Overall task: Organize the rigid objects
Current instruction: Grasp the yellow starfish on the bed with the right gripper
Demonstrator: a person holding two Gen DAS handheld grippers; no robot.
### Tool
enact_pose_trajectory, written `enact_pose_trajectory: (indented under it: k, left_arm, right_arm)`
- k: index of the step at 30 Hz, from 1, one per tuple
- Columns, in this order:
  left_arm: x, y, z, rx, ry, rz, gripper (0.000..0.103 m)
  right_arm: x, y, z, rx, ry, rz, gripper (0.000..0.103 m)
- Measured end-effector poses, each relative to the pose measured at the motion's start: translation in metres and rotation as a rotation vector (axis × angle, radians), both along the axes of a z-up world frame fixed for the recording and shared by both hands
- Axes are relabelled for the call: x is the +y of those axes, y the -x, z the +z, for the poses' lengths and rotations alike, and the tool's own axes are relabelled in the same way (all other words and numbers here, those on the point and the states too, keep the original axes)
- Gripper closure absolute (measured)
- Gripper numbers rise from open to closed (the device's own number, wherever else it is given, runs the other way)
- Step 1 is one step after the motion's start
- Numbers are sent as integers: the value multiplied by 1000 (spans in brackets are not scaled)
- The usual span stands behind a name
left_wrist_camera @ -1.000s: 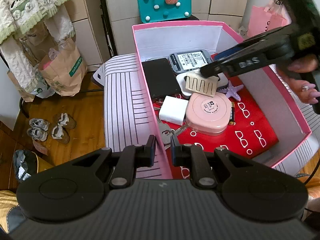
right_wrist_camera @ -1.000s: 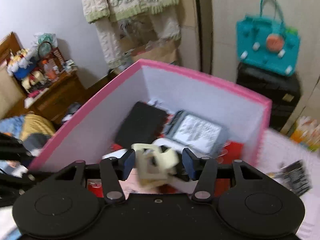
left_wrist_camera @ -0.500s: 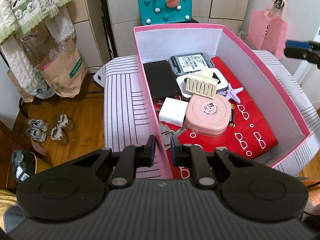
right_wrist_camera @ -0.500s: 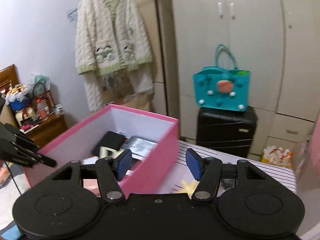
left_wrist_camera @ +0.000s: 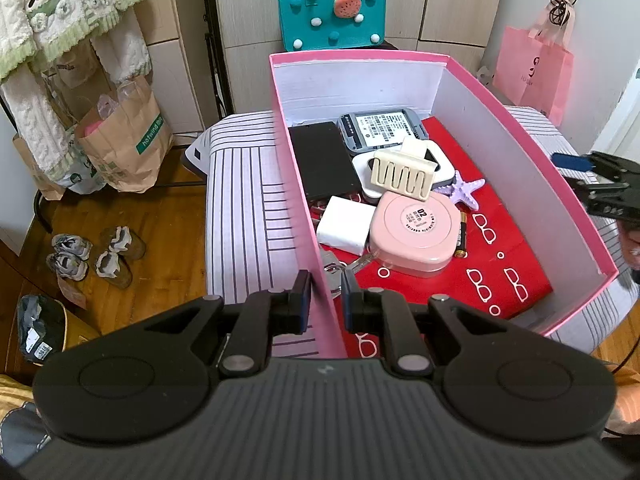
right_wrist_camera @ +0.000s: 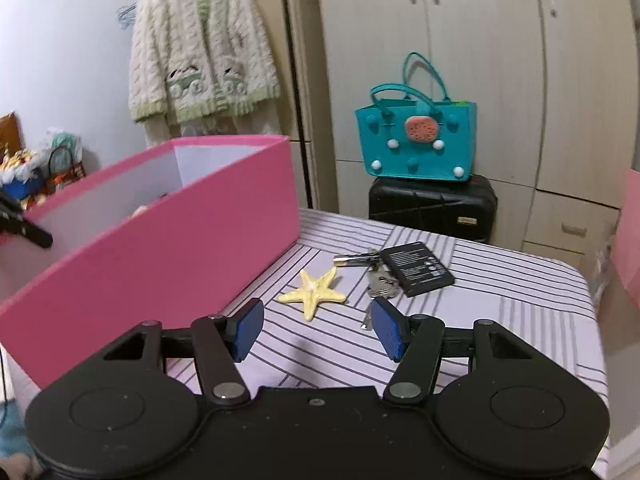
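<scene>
The pink box (left_wrist_camera: 294, 184) holds a cream hair claw (left_wrist_camera: 402, 174), a pink round case (left_wrist_camera: 414, 236), a white block (left_wrist_camera: 346, 226), a black slab (left_wrist_camera: 324, 160), a grey device (left_wrist_camera: 380, 128) and a purple starfish (left_wrist_camera: 464, 192). My left gripper (left_wrist_camera: 325, 304) is shut on the box's left wall near its front corner. My right gripper (right_wrist_camera: 316, 326) is open and empty above the striped surface, outside the box (right_wrist_camera: 160, 248). Just ahead of it lie a yellow starfish (right_wrist_camera: 312, 290), keys (right_wrist_camera: 380, 282), a battery (right_wrist_camera: 354, 259) and a black battery pack (right_wrist_camera: 416, 268).
The box sits on a striped cushioned surface (right_wrist_camera: 500, 300). A teal bag (right_wrist_camera: 416, 152) stands on a black suitcase (right_wrist_camera: 432, 204) behind it. Paper bags (left_wrist_camera: 124, 144) and shoes (left_wrist_camera: 96, 256) are on the wooden floor to the left. A pink bag (left_wrist_camera: 532, 64) hangs at right.
My right gripper let go of the cream hair claw inside the box, then pulled out to the right and now faces the items on the striped surface. The left gripper has not moved.
</scene>
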State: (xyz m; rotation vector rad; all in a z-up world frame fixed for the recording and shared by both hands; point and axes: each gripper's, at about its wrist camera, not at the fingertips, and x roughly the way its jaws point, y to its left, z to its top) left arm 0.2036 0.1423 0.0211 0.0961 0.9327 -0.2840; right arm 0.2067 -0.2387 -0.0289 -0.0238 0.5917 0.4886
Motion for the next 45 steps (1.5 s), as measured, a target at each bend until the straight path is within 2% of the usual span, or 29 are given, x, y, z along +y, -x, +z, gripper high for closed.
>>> enact_pose_trajectory:
  k: [7,11,14,16,23,26,29,34,45]
  left_arm:
    - [1,0,-1,0,12,-4,89]
    - [3,-1,-1,-1,20,-8,89]
    - [3,0,-1,-3,23,-9,89]
    - [3,0,-2,-4,26,-9,89]
    - [5,0,-2,-8,26,-9,89]
    - [4,-1,-2,-7,27,-9,89]
    - [4,-1,-2,-6,28,-9,89]
    - [4,0,-2,-6,29,-9,89]
    - [5,-1,-2,-8,31,-5,89]
  right_arm:
    - [26,-33,-15,45,35,40,38]
    - [35,-49,-20,60,40,30,38]
    - [45,-56,-27,55,104,11,37]
    - [45,-58,-28,63,92,-3,34]
    - [46,-54,-26,69,92,-33,36]
    - [47,-53,-26,69,98,-61,43]
    - [47,-54,-24,85,104,-87,43]
    - [41,-49,-20,118,52,-120,43]
    - [27,-12,18,79,9,-122,43]
